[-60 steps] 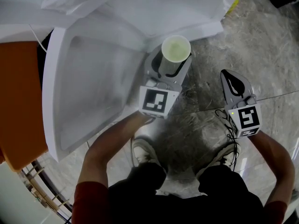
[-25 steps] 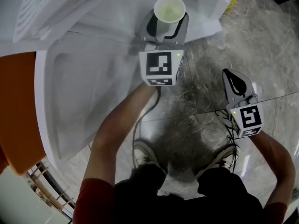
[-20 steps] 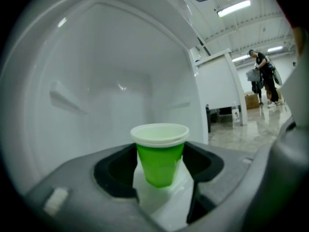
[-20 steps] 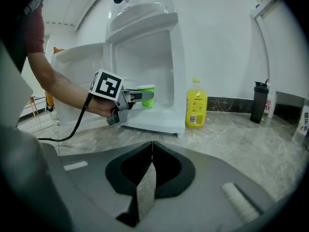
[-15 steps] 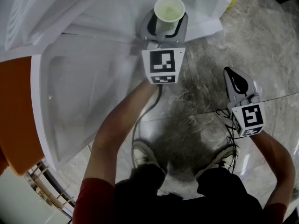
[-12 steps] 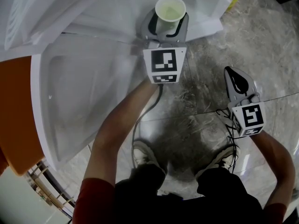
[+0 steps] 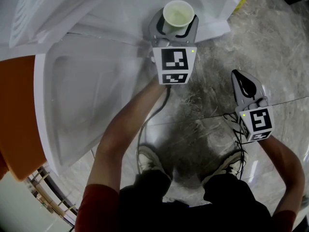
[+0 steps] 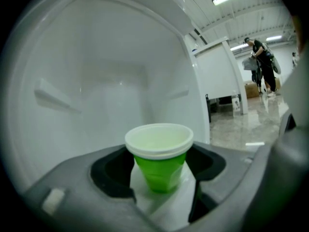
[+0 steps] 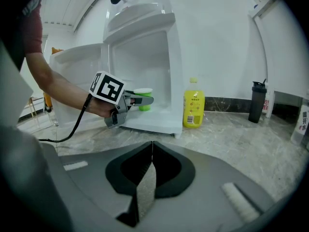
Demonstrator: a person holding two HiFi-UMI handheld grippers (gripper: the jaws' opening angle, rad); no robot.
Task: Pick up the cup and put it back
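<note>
A green cup point(image 7: 178, 13) with a white rim and pale inside stands upright on the white floor of a small open fridge point(image 7: 212, 28). My left gripper point(image 7: 174, 22) reaches into the fridge, its jaws either side of the cup. The left gripper view shows the cup point(image 8: 159, 158) between the dark pads with a gap at each side of its body; the jaws have just been opening. The right gripper view shows the cup point(image 9: 143, 103) and left gripper point(image 9: 147, 100) from the side. My right gripper point(image 7: 244, 84) hangs over the stone floor, shut and empty point(image 9: 151, 154).
The fridge door point(image 7: 91, 95) stands swung open at the left. A yellow bottle point(image 9: 194, 105) stands beside the fridge, with a dark bottle point(image 9: 257, 102) further right. An orange object point(image 7: 17, 120) lies at the far left. People stand far off point(image 8: 260, 64).
The left gripper carried the cup up into the fridge, then shifted slightly right and rolled a little. Its jaws stand wider round the cup. The right gripper has not moved.
</note>
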